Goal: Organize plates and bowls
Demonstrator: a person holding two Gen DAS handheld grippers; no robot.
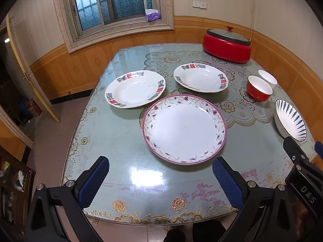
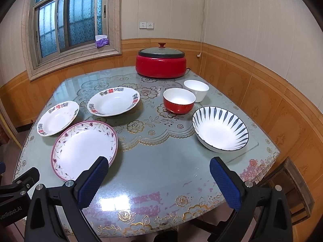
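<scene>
A pink-rimmed floral plate point(image 1: 184, 129) point(image 2: 84, 147) lies nearest on the table. Two white plates with red and grey marks lie behind it, one at the left point(image 1: 134, 88) point(image 2: 58, 118) and one further right point(image 1: 200, 77) point(image 2: 113, 101). A red bowl point(image 1: 259, 88) point(image 2: 178, 100), a white bowl point(image 1: 267, 79) point(image 2: 196, 89) and a blue-striped bowl point(image 1: 290, 120) point(image 2: 220, 128) stand at the right. My left gripper point(image 1: 160, 176) is open and empty, above the table's near edge before the floral plate. My right gripper point(image 2: 158, 177) is open and empty, above the near edge between the floral plate and the striped bowl.
A red electric pot with a lid point(image 1: 227, 45) point(image 2: 160, 62) stands at the table's far side. The table point(image 1: 125, 141) point(image 2: 161, 161) has a glass top over a floral cloth. A wooden chair point(image 2: 290, 189) stands at the right; a door point(image 1: 24, 72) is at the left.
</scene>
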